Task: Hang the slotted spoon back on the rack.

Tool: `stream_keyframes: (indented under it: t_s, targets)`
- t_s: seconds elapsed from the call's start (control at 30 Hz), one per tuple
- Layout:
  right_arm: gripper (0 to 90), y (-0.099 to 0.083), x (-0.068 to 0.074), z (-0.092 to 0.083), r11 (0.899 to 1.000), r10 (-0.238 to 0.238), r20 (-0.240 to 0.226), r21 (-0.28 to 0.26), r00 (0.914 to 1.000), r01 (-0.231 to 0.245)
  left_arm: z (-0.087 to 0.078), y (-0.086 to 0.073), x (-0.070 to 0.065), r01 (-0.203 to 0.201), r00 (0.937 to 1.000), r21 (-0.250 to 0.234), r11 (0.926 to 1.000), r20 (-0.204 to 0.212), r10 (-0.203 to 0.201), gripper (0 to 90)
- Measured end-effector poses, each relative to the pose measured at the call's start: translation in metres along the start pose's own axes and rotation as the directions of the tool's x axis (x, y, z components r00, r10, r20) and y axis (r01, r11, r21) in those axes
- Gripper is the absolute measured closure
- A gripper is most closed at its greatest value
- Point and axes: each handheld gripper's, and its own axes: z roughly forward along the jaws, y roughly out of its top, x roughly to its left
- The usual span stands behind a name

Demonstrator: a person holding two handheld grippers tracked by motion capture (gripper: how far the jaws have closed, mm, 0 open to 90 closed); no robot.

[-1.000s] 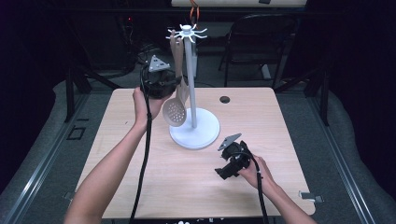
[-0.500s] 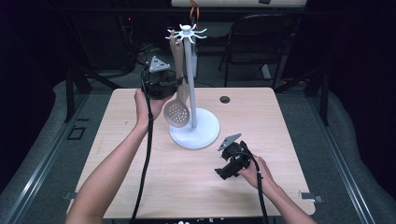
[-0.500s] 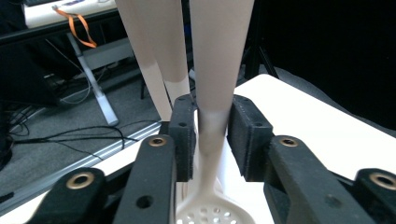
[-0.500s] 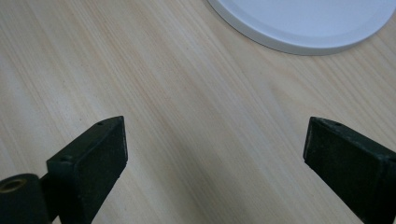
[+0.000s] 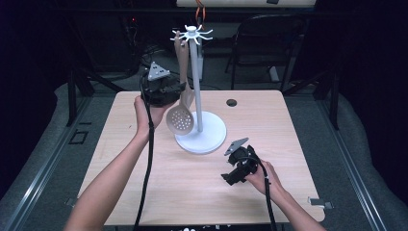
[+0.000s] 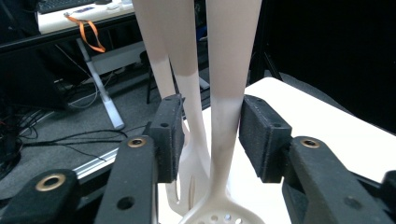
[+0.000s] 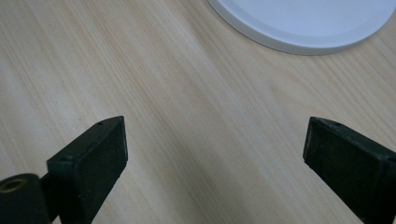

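so the left gripper (image 5: pixel 179 92) lets go of the slotted spoon (image 5: pixel 181 119) hanging on the white utensil stand (image 5: pixel 196 91).
its jaws have just been opening, and in the left gripper view the spoon's handle (image 6: pixel 229 93) stands between the pads (image 6: pixel 169 135), close against the right one with a gap to the left one (a second pale utensil (image 6: pixel 187 107) hangs just behind it). the perforated bowl hangs just below the jaws, above the stand's round base (image 5: pixel 211 132). the right gripper (image 5: pixel 230 174) rests low on the wooden table (image 5: pixel 298 144), well apart from the spoon, jaws wide with bare wood between them and the base's edge (image 7: pixel 299 28) just ahead.
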Motion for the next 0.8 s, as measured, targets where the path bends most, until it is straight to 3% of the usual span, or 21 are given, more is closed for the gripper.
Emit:
stream_keyframes:
  t_s: [0.17, 0.43, 0.8]
  targets:
    - [5.8, 0.0, 0.0, -0.001, 1.0, -0.005, 0.001, 0.004, 1.0, 0.005, -0.007, -0.005, -0.001, -0.006, 0.9999, 0.027, 0.9996, -0.009, 0.006, 39.8]
    - [5.8, 0.0, 0.0, 0.0, 1.0, 0.002, 0.0, -0.004, 1.0, -0.002, -0.026, -0.017, 0.001, -0.037, 0.9992, 0.074, 0.9966, -0.012, 0.038, 22.6]
    - [5.8, 0.001, 0.001, 0.0, 1.0, -0.003, 0.005, 0.004, 1.0, 0.003, -0.054, -0.047, 0.011, -0.035, 0.9975, 0.114, 0.9929, -0.058, 0.042, 15.4]
